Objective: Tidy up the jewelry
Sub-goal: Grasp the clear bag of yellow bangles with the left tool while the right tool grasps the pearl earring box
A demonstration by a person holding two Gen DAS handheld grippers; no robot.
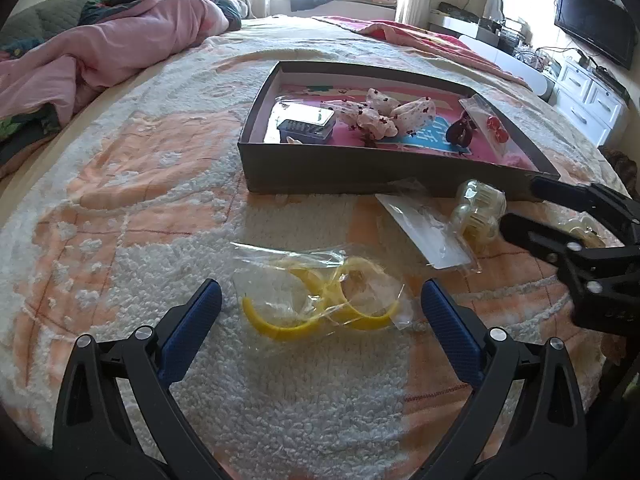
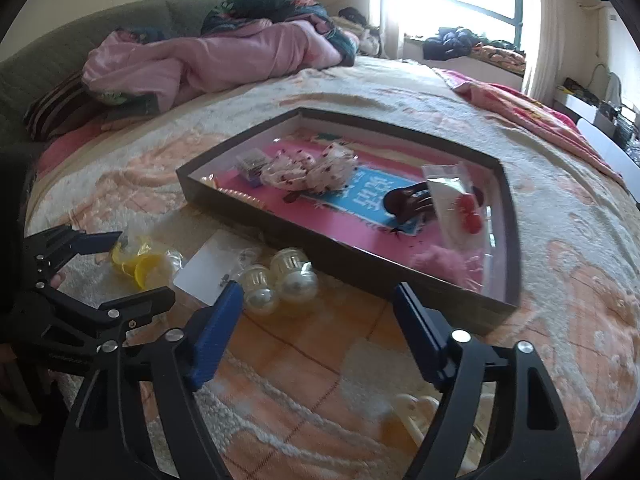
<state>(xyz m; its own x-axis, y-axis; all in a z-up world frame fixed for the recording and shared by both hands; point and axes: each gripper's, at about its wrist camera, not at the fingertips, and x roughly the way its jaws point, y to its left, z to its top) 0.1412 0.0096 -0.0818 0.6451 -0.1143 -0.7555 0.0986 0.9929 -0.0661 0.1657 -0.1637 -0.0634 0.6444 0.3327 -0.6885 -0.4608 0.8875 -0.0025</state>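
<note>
A clear bag of yellow bangles (image 1: 320,304) lies on the fuzzy blanket, between the tips of my left gripper (image 1: 320,286), which is open and not touching it. To the right lie two cream pearl hair clips (image 1: 478,208) beside a white earring card in a clear sleeve (image 1: 428,236). My right gripper (image 2: 318,288) is open just short of the pearl clips (image 2: 280,280), with nothing between its pads. Behind them sits a dark shallow box (image 1: 340,172) with a pink lining. It holds a floral bow (image 2: 312,170), a dark hair claw (image 2: 408,202) and red earrings (image 2: 470,216).
A pink quilt (image 1: 120,44) is heaped at the far left of the bed. A TV (image 1: 596,24) and white drawers (image 1: 592,96) stand to the right. A cream item (image 2: 412,404) lies on the blanket under my right gripper. The left gripper (image 2: 142,266) is close by on the right gripper's left.
</note>
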